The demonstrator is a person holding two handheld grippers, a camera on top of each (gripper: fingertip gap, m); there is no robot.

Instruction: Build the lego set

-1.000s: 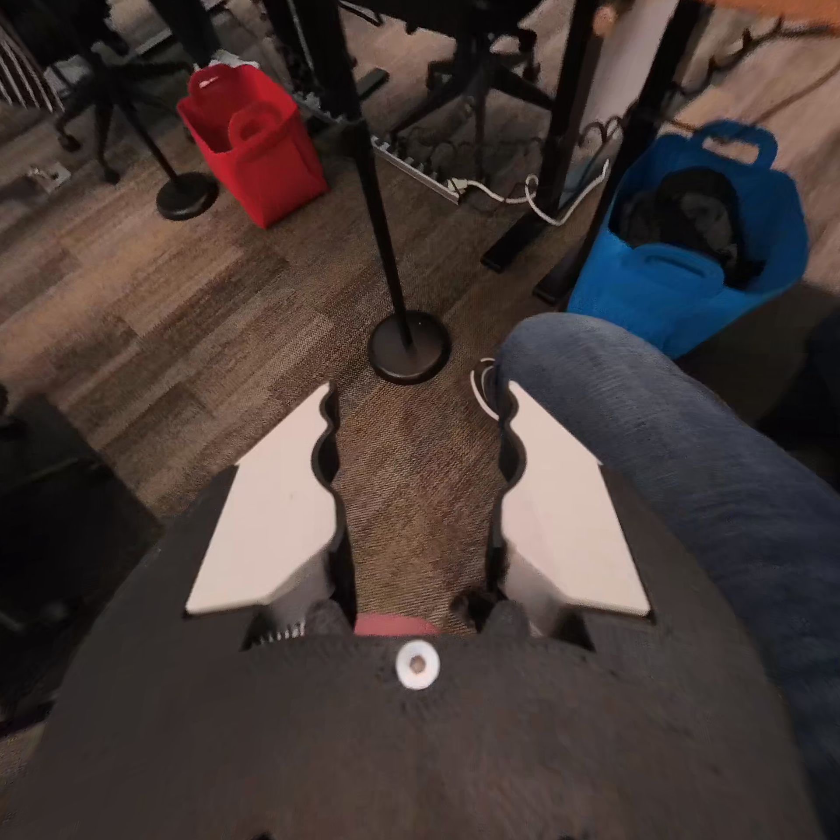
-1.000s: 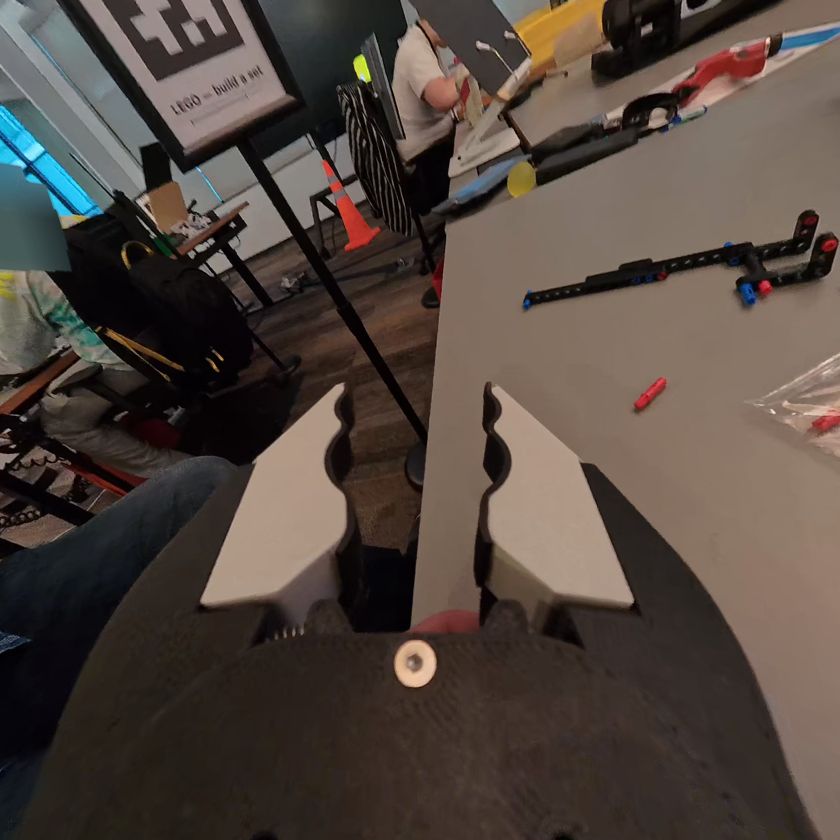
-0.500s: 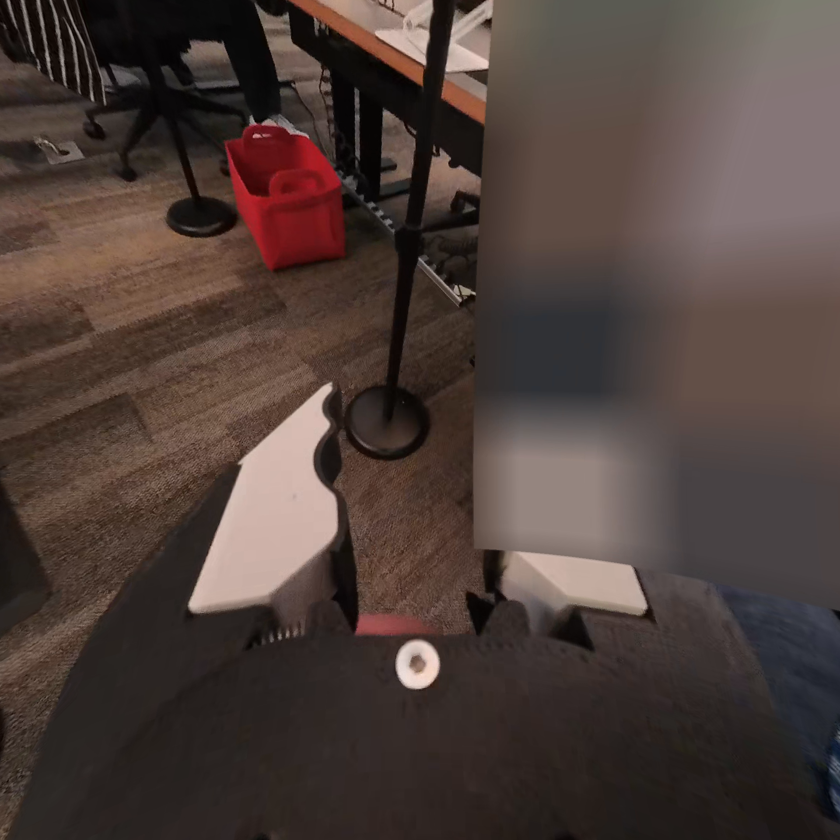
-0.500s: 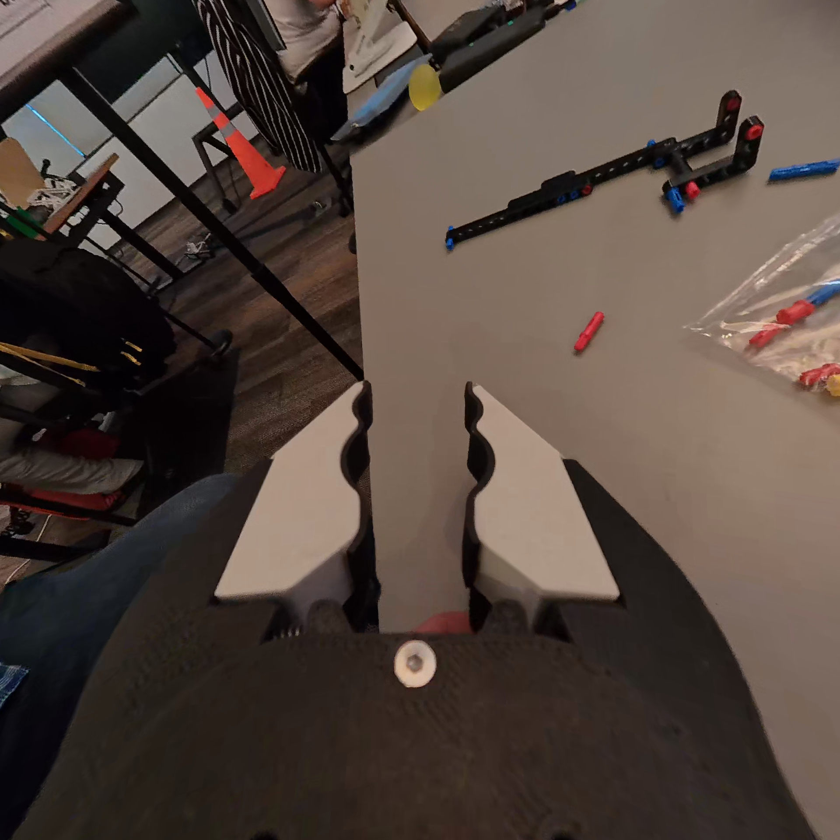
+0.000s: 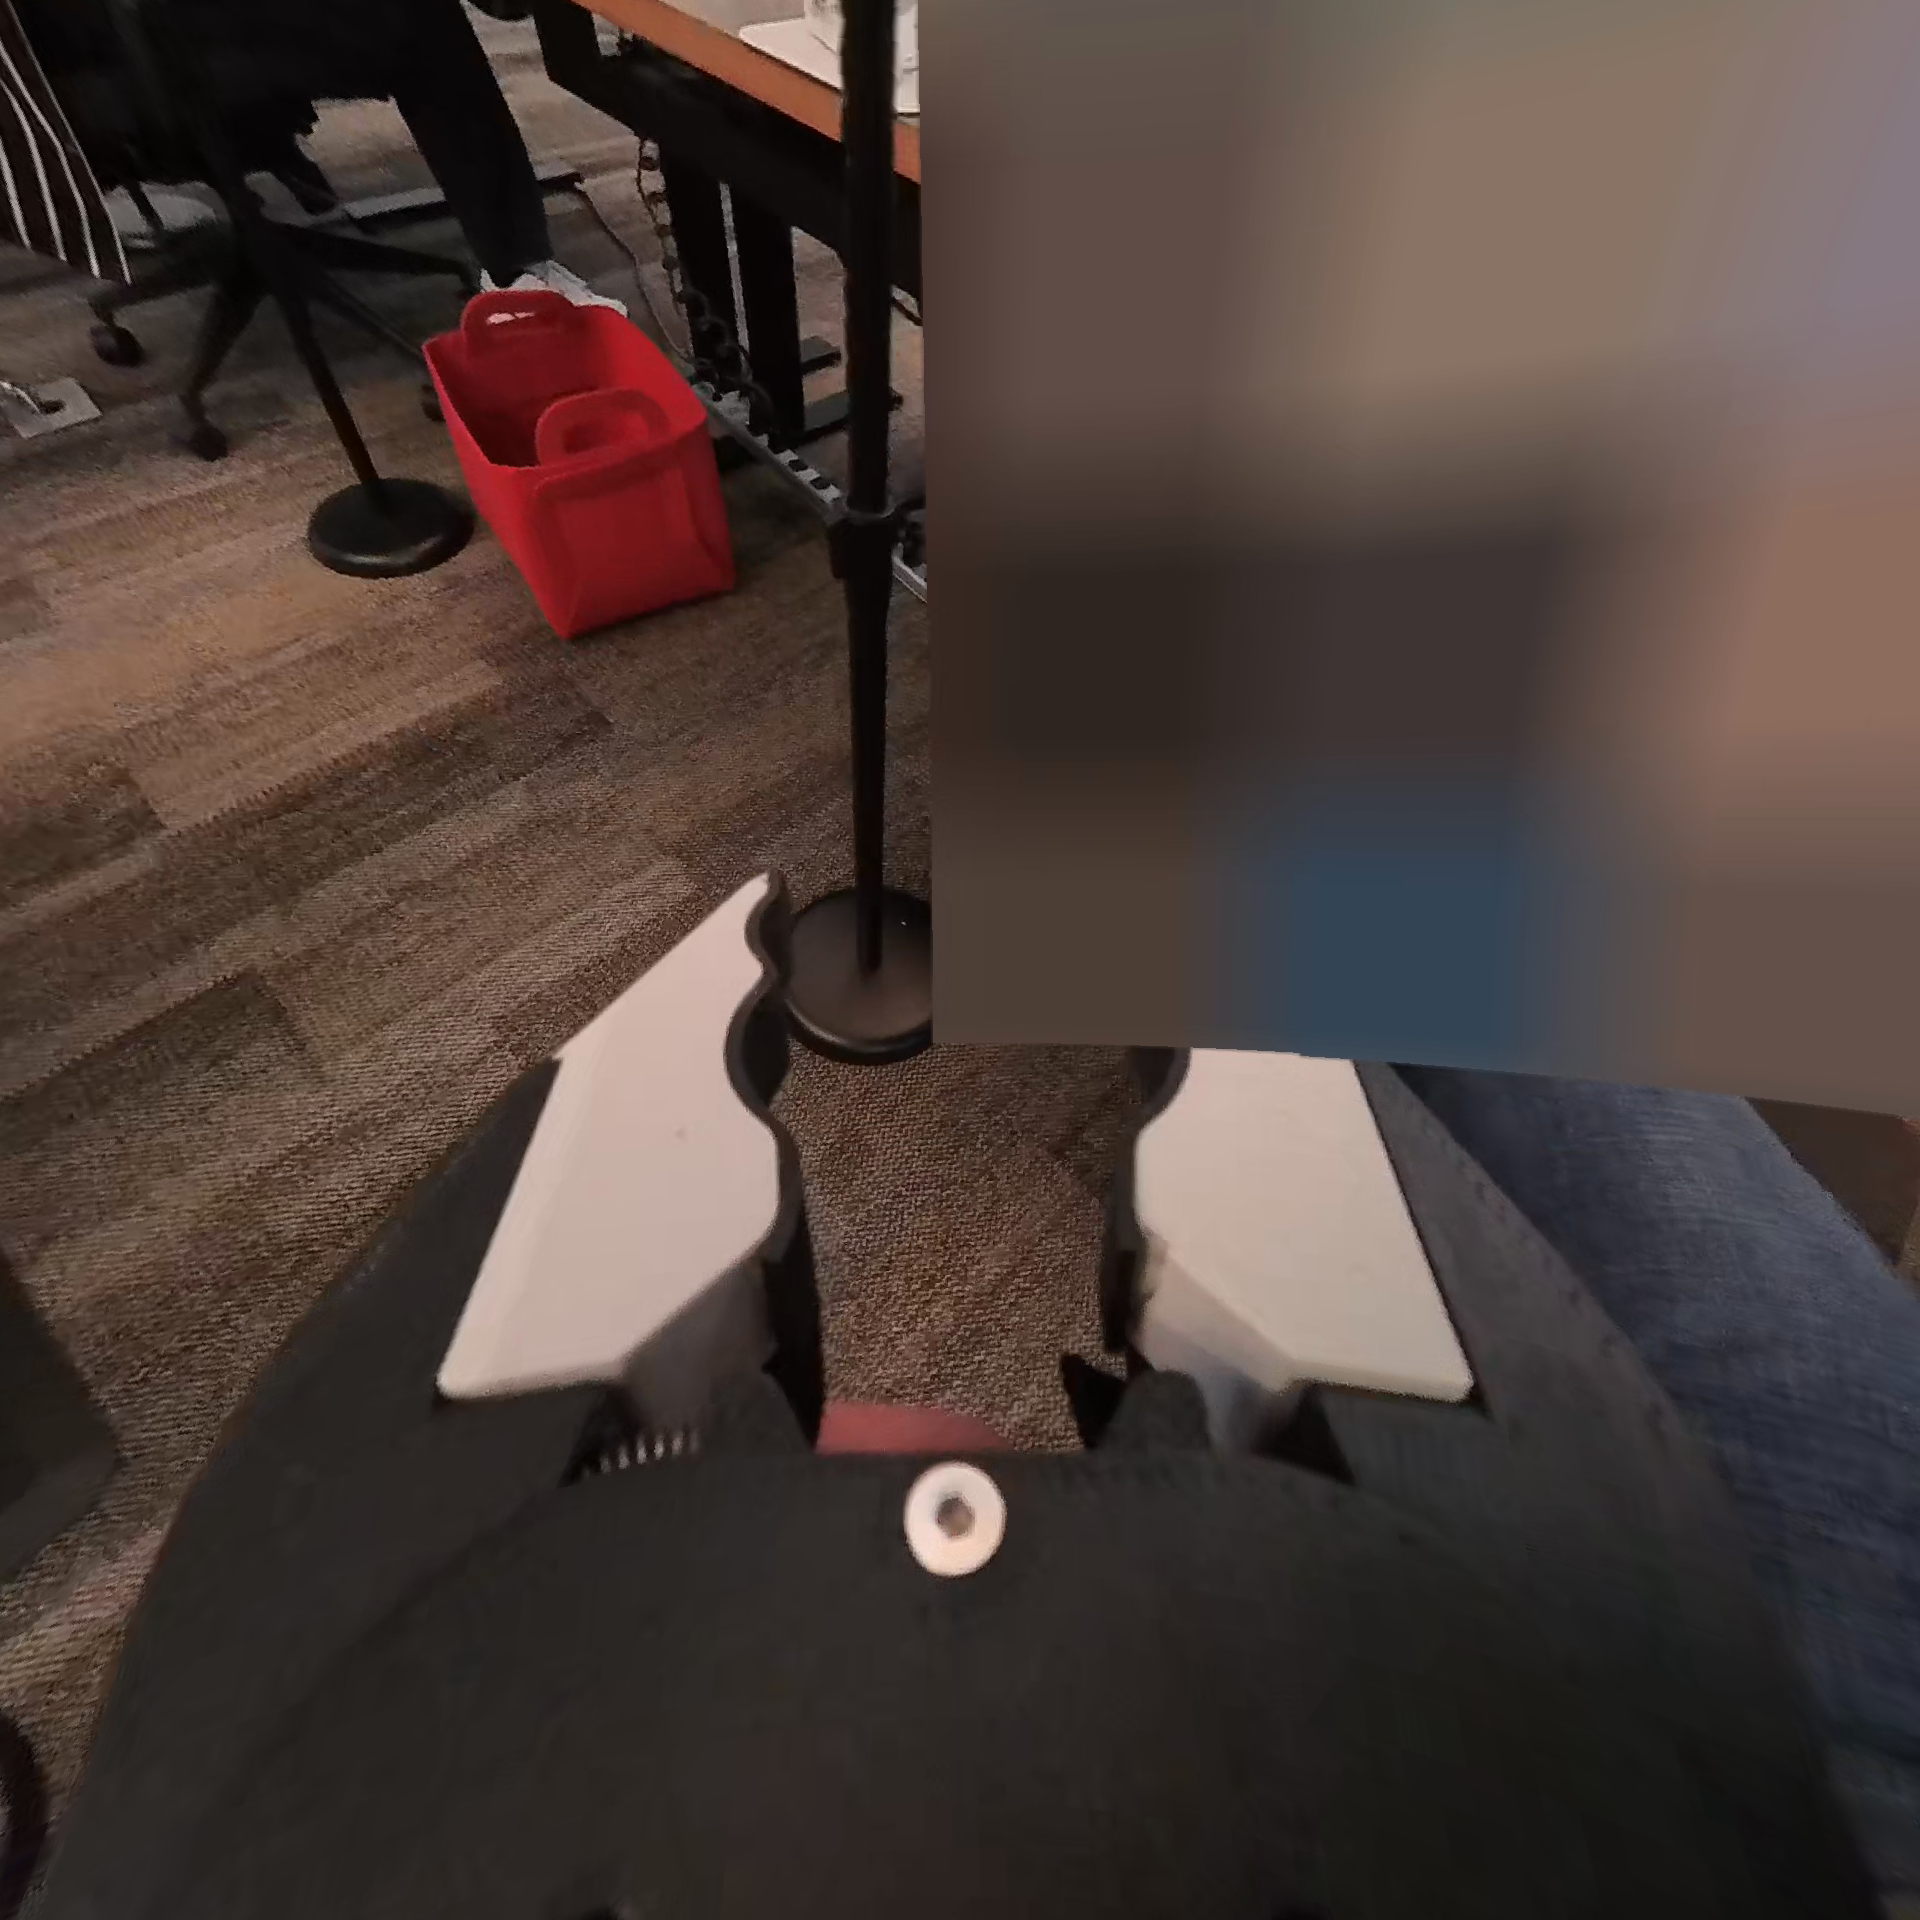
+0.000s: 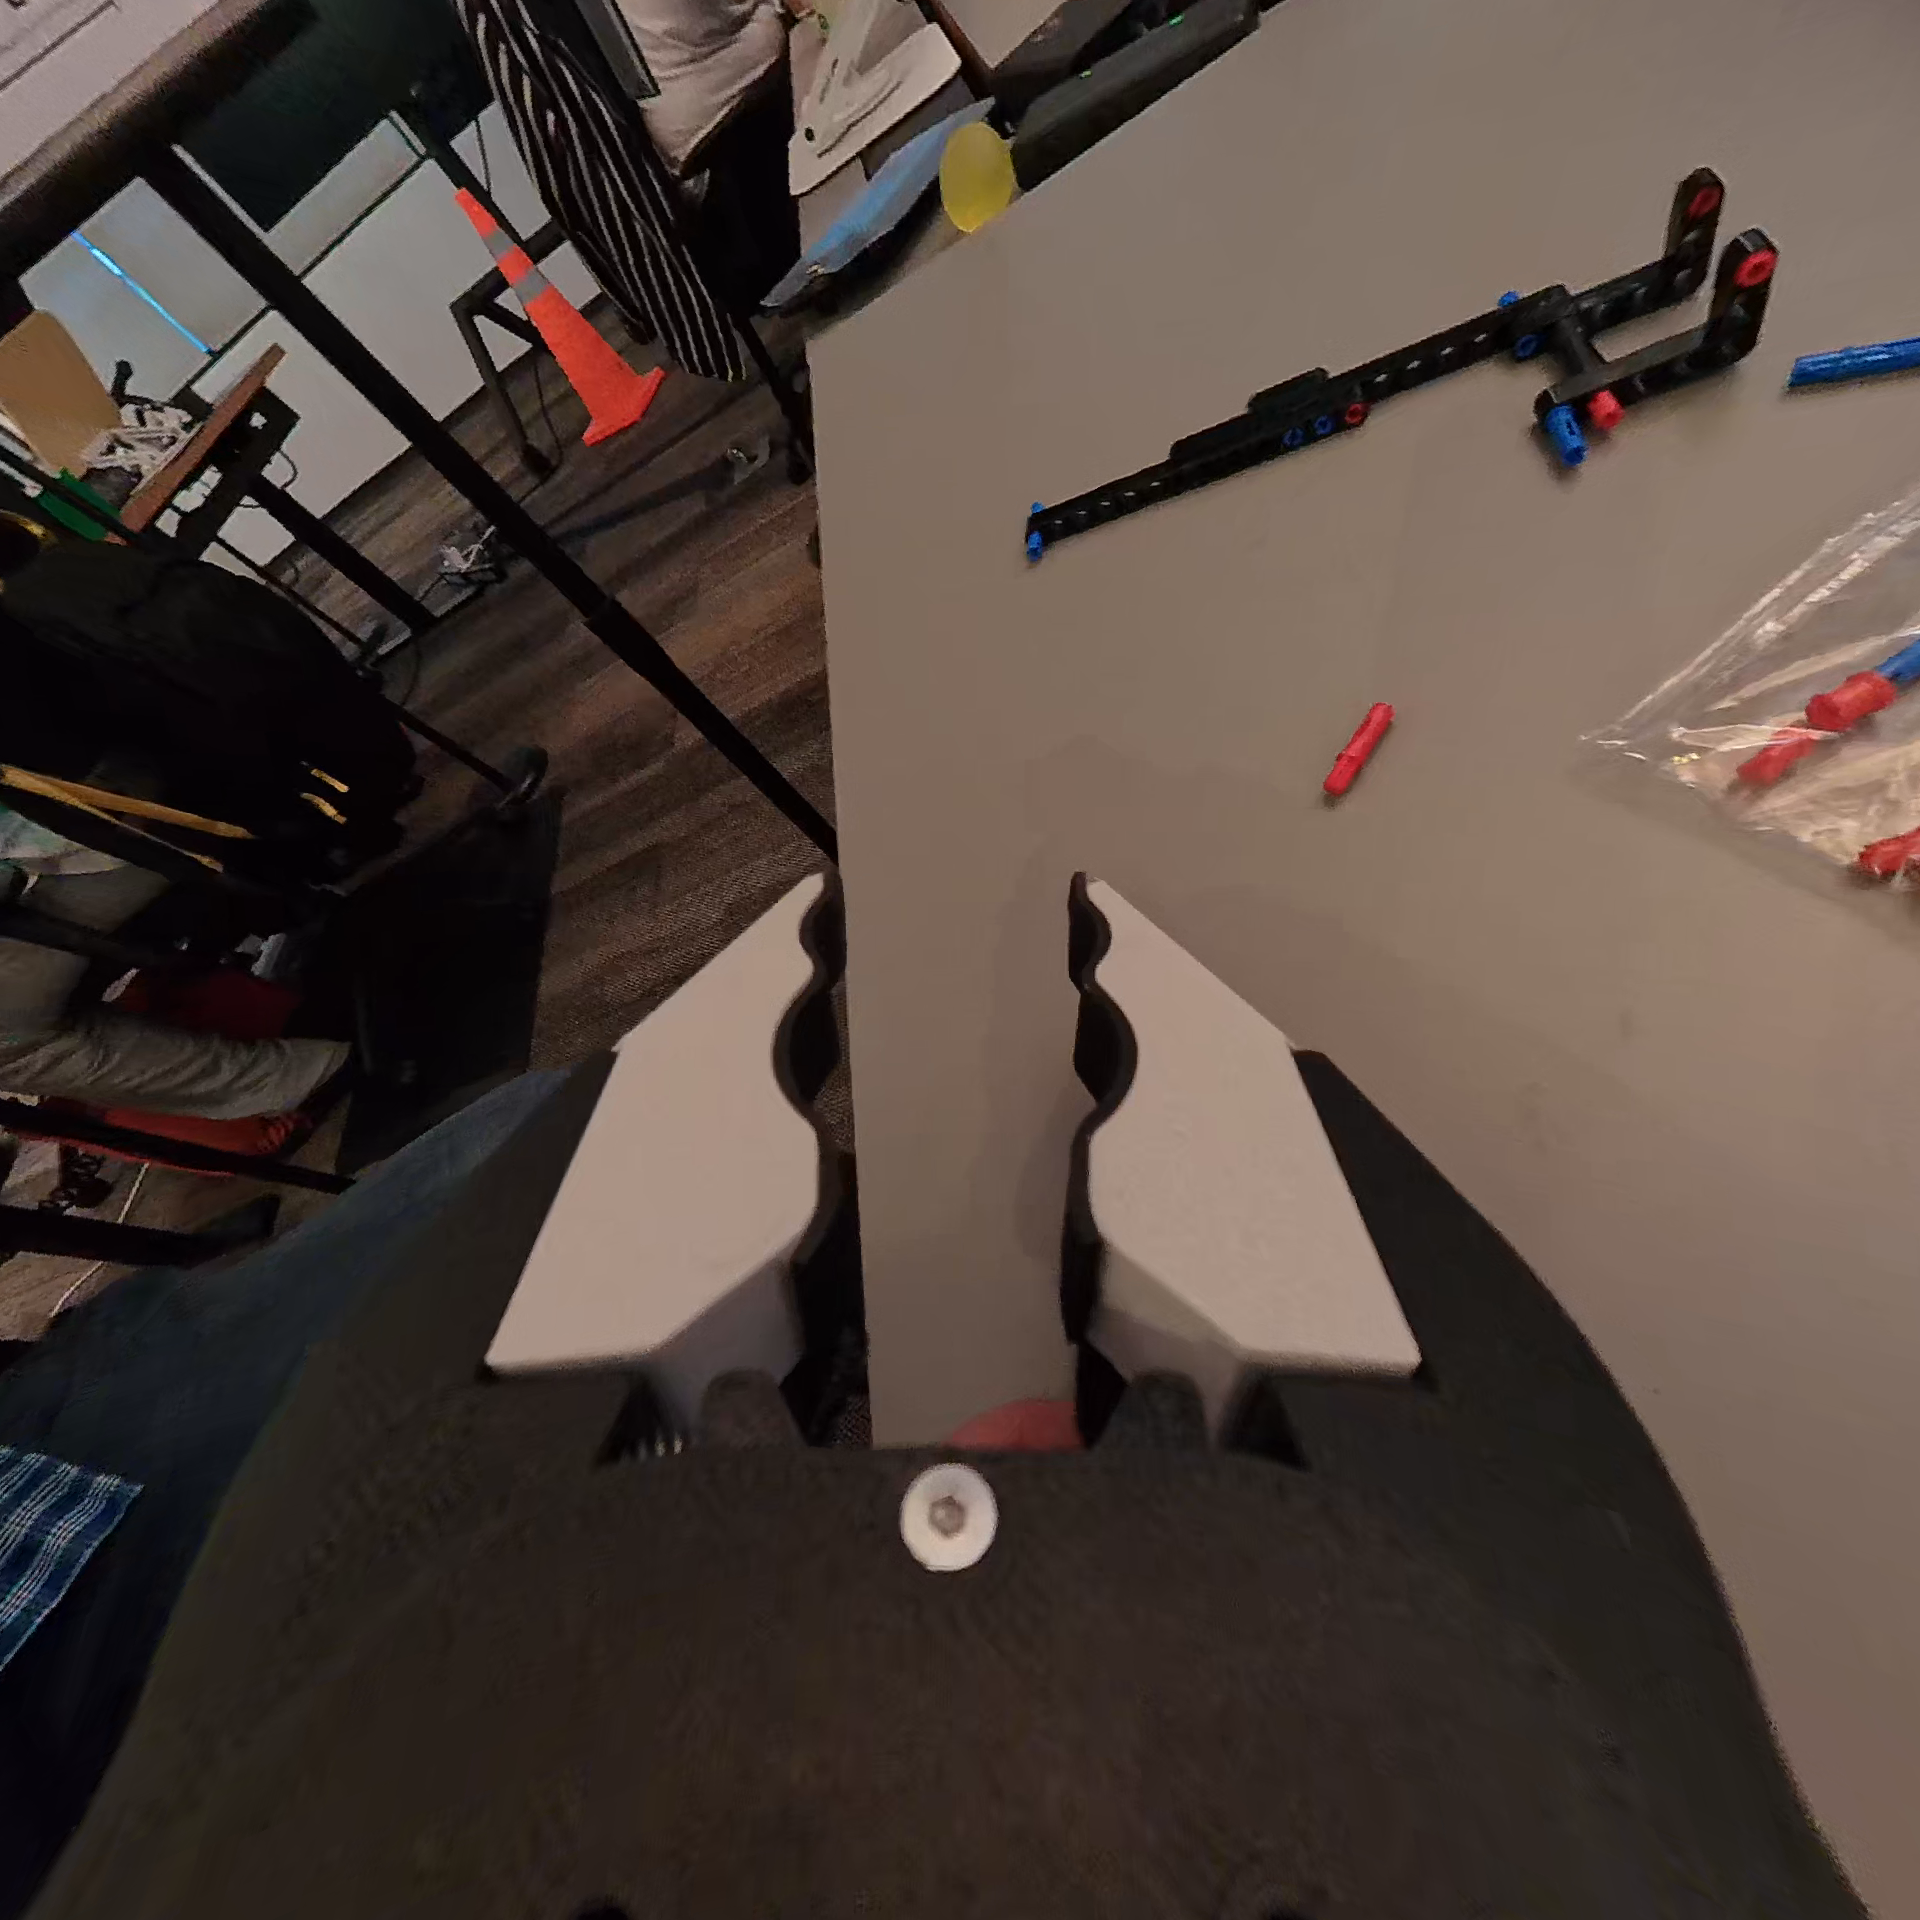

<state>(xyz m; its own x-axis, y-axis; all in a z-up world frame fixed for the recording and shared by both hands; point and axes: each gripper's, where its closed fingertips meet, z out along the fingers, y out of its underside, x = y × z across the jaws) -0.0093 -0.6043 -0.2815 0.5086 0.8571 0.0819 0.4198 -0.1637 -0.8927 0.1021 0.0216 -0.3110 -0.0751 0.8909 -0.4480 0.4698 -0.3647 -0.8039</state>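
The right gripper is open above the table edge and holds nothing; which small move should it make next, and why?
Probably move the right gripper forward and to the right, toward the loose red pin. It is the nearest piece on the grey table, lying free between the black beam assembly and the plastic bag. The fingers are empty and apart.

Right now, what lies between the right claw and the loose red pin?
Nothing: the right wrist view shows only bare grey table between the right claw and the red pin.
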